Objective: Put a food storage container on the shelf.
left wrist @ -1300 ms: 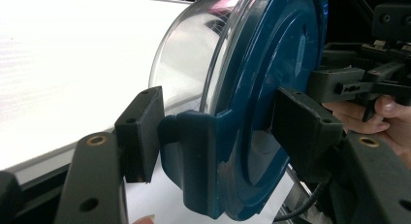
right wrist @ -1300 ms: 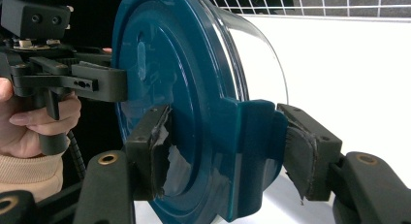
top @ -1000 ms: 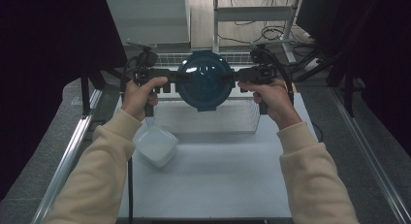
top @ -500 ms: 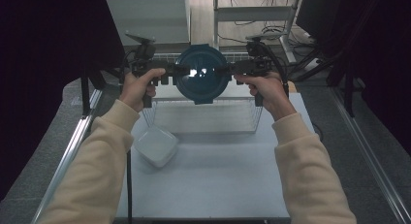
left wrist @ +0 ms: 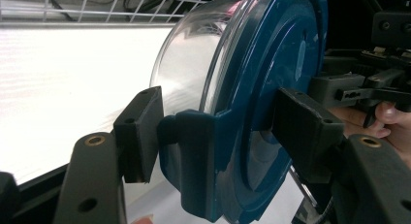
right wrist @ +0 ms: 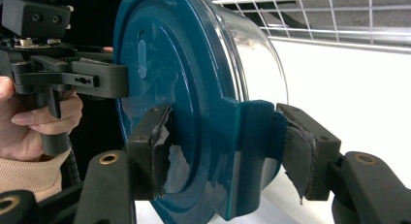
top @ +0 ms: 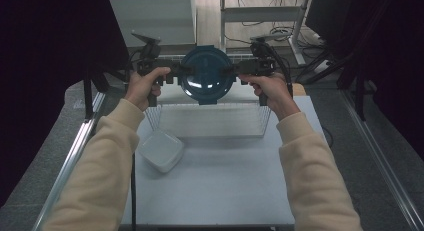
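Observation:
A round container (top: 206,76) with a clear bowl and a dark blue lid hangs tipped on its side above the wire basket (top: 215,122) at the table's far end. My left gripper (top: 182,71) is shut on the lid's latch tab on its left side. My right gripper (top: 231,69) is shut on the tab opposite. In the left gripper view the container (left wrist: 261,88) stands between the pads of the left gripper (left wrist: 220,136), with the right gripper (left wrist: 358,88) beyond. In the right gripper view the right gripper (right wrist: 228,151) clamps the container (right wrist: 194,88), and the left gripper (right wrist: 72,78) holds its far edge.
A white square tub (top: 161,150) sits on the white table (top: 225,191) at the left, just in front of the basket. Metal rails run along both sides of the table. Desks and cables stand beyond the far end.
Both hands have carried the container away from the person, farther over the basket. Both grips stay as they were.

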A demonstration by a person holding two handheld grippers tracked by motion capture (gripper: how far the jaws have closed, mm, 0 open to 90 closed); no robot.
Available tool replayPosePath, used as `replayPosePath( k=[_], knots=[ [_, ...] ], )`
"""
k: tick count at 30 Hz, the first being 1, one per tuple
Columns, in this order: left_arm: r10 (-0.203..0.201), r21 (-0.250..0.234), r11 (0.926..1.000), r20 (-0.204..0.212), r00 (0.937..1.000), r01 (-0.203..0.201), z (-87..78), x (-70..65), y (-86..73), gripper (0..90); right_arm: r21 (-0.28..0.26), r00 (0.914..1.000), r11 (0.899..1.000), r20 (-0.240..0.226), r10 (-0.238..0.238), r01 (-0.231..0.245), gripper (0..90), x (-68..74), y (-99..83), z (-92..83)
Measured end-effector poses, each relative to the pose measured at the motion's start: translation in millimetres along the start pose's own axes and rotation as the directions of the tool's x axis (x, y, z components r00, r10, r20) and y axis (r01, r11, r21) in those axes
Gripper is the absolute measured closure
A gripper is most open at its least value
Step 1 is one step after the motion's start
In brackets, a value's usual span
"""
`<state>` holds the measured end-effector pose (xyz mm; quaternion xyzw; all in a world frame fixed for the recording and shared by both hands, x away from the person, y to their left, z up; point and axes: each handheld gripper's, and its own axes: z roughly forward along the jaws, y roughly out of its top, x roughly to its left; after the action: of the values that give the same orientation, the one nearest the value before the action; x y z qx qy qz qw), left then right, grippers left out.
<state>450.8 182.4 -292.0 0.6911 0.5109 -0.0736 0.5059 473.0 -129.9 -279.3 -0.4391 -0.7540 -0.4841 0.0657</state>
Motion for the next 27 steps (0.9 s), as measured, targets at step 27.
replayPosePath(
  k=[27],
  knots=[
    [-0.209, -0.014, 0.9778, 0.036, 0.9773, 0.209, 36.2, 45.6, 16.7, 34.0, -0.004, 0.9556, 0.957, -0.049, 0.291, -0.291, 33.8, -50.0, 8.7, 32.8]
  ],
)
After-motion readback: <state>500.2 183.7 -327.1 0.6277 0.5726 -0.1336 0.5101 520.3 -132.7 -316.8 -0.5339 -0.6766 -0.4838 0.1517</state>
